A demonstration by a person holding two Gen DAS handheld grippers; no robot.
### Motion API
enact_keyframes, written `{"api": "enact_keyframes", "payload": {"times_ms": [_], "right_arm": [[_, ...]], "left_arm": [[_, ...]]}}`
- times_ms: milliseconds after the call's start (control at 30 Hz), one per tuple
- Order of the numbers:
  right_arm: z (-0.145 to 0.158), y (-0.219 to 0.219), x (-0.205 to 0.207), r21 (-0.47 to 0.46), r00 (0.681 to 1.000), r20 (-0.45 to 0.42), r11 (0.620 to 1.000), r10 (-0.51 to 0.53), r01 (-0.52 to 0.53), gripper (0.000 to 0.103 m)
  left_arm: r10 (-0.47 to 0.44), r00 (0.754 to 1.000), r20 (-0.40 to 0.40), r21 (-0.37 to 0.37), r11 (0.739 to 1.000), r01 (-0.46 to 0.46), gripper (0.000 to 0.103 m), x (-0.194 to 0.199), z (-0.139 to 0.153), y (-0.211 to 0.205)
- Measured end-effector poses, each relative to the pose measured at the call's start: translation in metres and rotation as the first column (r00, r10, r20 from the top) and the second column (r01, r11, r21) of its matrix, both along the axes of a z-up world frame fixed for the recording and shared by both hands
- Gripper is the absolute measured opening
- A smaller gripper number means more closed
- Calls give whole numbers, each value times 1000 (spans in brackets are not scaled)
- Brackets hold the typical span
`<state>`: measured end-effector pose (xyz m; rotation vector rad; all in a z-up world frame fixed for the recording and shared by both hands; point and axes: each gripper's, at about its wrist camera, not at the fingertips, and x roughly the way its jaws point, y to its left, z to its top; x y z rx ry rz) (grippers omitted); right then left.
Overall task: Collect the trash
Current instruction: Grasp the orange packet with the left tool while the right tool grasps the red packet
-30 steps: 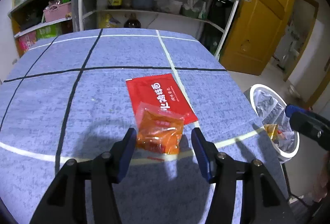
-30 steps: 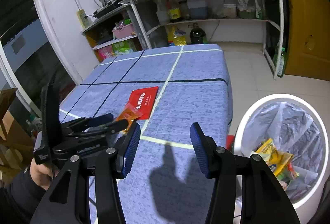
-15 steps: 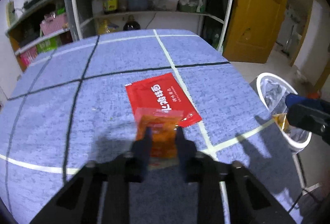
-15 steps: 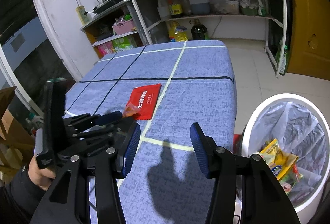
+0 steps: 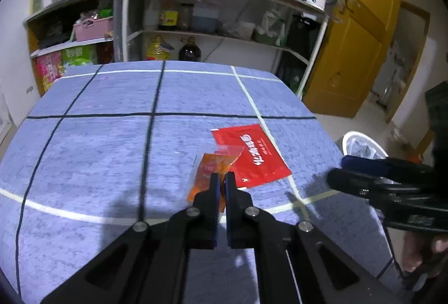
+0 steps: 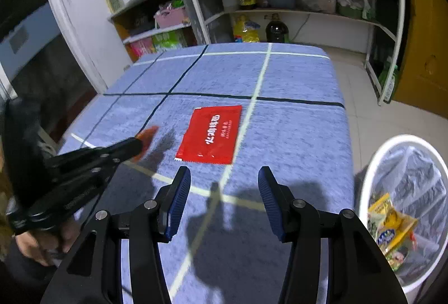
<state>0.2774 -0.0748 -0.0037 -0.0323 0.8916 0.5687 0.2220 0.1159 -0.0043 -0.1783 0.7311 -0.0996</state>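
My left gripper (image 5: 220,178) is shut on an orange sauce packet (image 5: 207,171) and holds it lifted off the blue table; the packet also shows in the right wrist view (image 6: 145,136), blurred, at the left gripper's tip (image 6: 140,144). A red flat packet (image 5: 250,154) lies on the table just right of it, also in the right wrist view (image 6: 211,134). My right gripper (image 6: 224,200) is open and empty over the table's near right part. A white trash bin (image 6: 403,208) with a clear liner and snack wrappers stands on the floor at the right.
The blue table (image 5: 98,152) carries black and pale tape lines. A metal shelf rack (image 5: 196,24) with bottles, pans and a kettle stands behind it. A yellow door (image 5: 358,32) is at the right. The bin also shows in the left wrist view (image 5: 361,144).
My left gripper closed on the orange packet and lifted it to the left, off the red packet. My right gripper moved over the table toward the red packet and stayed open.
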Motion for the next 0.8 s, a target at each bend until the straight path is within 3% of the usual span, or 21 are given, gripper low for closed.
{"api": "enact_keyframes", "payload": {"times_ms": [233, 467, 633, 800], "right_arm": [[-12, 44, 27, -69, 999, 9, 997, 32, -31, 55], [-37, 70, 65, -112, 998, -56, 993, 40, -46, 57], [-45, 85, 62, -141, 997, -46, 987, 69, -75, 75], [-50, 100, 58, -225, 996, -18, 970, 87, -89, 78]], "left_arm": [[38, 999, 37, -50, 998, -36, 3, -13, 8, 27], [51, 997, 57, -76, 996, -46, 3, -18, 14, 41], [50, 997, 57, -85, 995, -45, 3, -18, 13, 44], [49, 997, 53, -86, 995, -44, 3, -18, 13, 43]]}}
